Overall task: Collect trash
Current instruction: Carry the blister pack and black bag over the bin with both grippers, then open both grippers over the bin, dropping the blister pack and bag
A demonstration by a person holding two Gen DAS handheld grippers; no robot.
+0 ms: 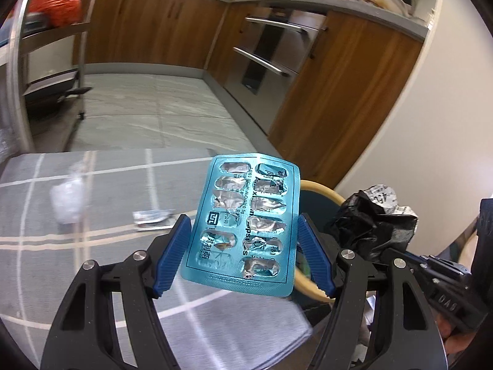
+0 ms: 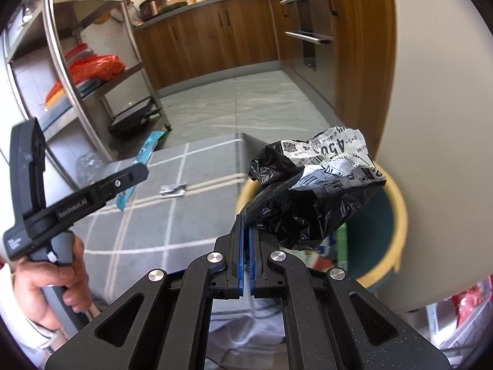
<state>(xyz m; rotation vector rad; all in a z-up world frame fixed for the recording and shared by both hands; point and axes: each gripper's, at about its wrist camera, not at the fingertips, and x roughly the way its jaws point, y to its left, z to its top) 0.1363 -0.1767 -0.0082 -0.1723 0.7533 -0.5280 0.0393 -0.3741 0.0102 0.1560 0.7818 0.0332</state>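
Observation:
My left gripper (image 1: 243,228) is shut on an empty blue blister pack (image 1: 243,228), gripped by its side edges and held above the grey checked tablecloth (image 1: 101,215). My right gripper (image 2: 246,219) is shut on a crumpled black plastic bag with a white shipping label (image 2: 311,191), held over the round bin with a tan rim (image 2: 397,215). The bag also shows in the left wrist view (image 1: 372,215), to the right of the blister pack. A crumpled clear wrapper (image 1: 67,200) and a small silver foil wrapper (image 1: 152,217) lie on the tablecloth. The left gripper shows in the right wrist view (image 2: 135,169).
The bin (image 1: 320,191) stands just off the table's right edge and holds some packaging (image 2: 326,252). A white wall (image 2: 437,123) is at the right. A steel shelf rack (image 2: 92,61) stands to the left; wooden kitchen cabinets (image 1: 154,24) and an oven are beyond the tiled floor.

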